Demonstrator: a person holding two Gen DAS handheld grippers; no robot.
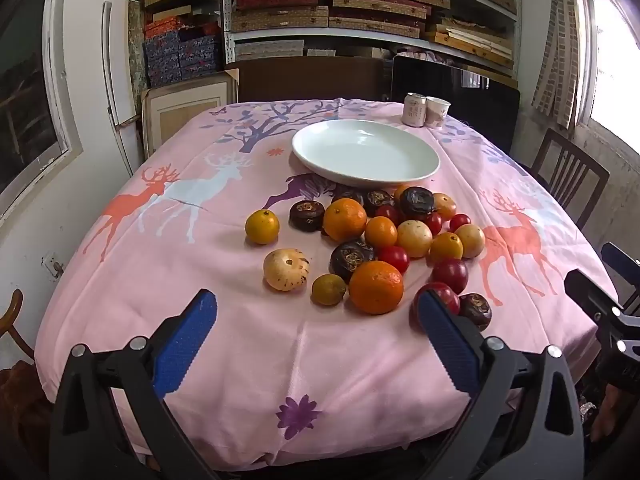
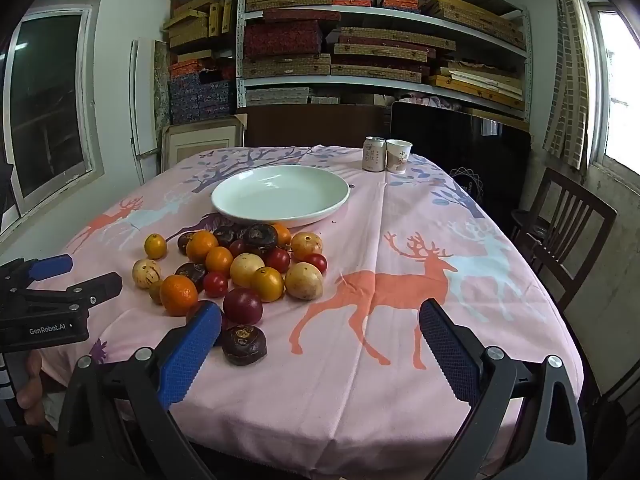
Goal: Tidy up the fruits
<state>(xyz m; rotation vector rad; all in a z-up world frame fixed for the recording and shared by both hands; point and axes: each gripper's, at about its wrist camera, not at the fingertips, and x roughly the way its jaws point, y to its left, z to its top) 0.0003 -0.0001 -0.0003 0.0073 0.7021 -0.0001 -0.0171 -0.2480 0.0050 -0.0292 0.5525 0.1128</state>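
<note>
A heap of mixed fruit (image 1: 376,232) (image 2: 240,268) lies on the pink deer-print tablecloth: oranges, small red tomatoes, pale yellow round fruit and dark brown ones. Behind it stands a white plate (image 1: 366,152) (image 2: 280,196) with nothing on it. My left gripper (image 1: 316,308) hovers open over the near table edge, just short of a big orange (image 1: 376,287), nothing between its blue pads. My right gripper (image 2: 320,320) is open too, above the cloth to the right of the heap, its left pad beside a dark brown fruit (image 2: 244,345). Each gripper shows at the edge of the other's view.
A drink can (image 1: 414,109) (image 2: 374,154) and a paper cup (image 1: 437,112) (image 2: 398,155) stand at the table's far edge. A dark wooden chair (image 2: 560,236) is at the right side, shelves of flat boxes (image 2: 380,40) behind, and a person's fingers (image 2: 30,392) at the lower left.
</note>
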